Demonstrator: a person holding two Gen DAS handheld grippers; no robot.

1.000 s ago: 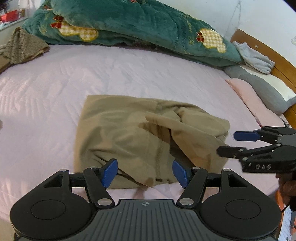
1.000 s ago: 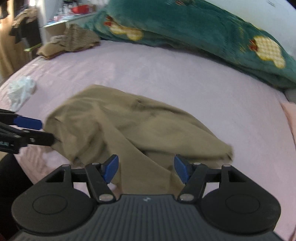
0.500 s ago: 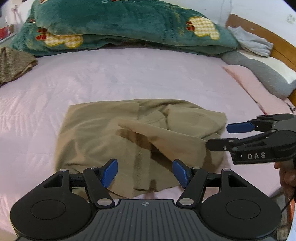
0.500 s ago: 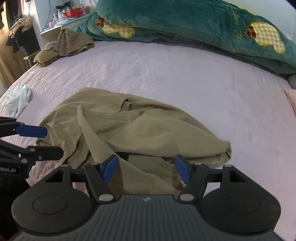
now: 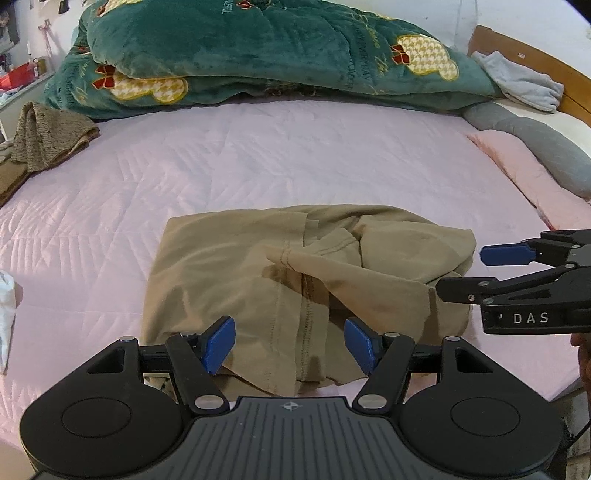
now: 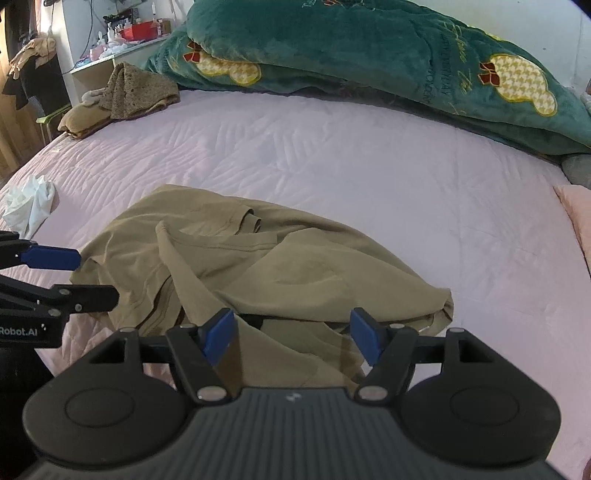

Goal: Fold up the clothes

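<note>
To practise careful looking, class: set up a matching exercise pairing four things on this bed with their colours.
Things:
1. garment being folded
2. thick blanket
3. bed sheet
4. gripper pads

Colours:
A. pale pink
B. blue
C. tan
D. dark green

Pairs: 1-C, 2-D, 3-A, 4-B

A bed (image 5: 295, 158) under a pink quilted sheet, a green blanket (image 5: 266, 48) heaped along the white wall (image 5: 517, 14), wooden headboard (image 5: 532, 55) right.
</note>
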